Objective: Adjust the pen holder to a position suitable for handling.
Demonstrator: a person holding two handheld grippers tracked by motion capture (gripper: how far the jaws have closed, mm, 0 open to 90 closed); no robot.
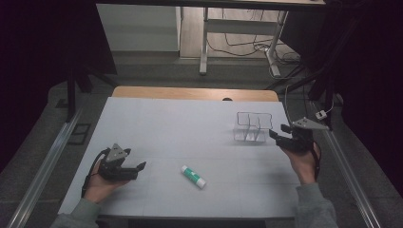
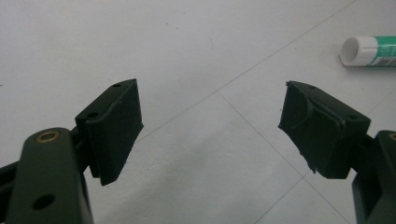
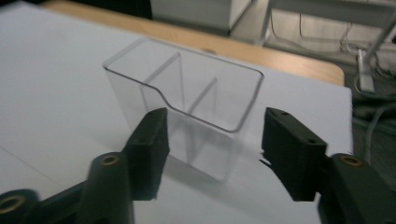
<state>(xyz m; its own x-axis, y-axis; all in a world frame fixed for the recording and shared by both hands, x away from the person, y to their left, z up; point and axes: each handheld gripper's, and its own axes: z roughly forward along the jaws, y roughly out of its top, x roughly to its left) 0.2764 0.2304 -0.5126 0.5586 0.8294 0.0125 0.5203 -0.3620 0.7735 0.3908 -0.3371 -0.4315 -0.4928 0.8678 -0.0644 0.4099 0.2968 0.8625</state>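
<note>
The right gripper point(image 3: 212, 154), wide open and empty, faces the clear plastic divided organizer box point(image 3: 187, 107) at 2 o'clock; better to close gently on its near wall. The left gripper point(image 2: 210, 126), also wide open and empty, has the white-and-green glue stick point(image 1: 193, 176) at 3 o'clock.

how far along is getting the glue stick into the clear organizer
Nothing looks done yet: the glue stick lies flat on the table, outside the clear organizer, whose compartments look empty. In hand: the left hand-held gripper sits open beside the stick without touching it, and the right hand-held gripper is open close to the organizer's near end. Left, probably: grasp the stick, carry it over, drop it in.
</note>
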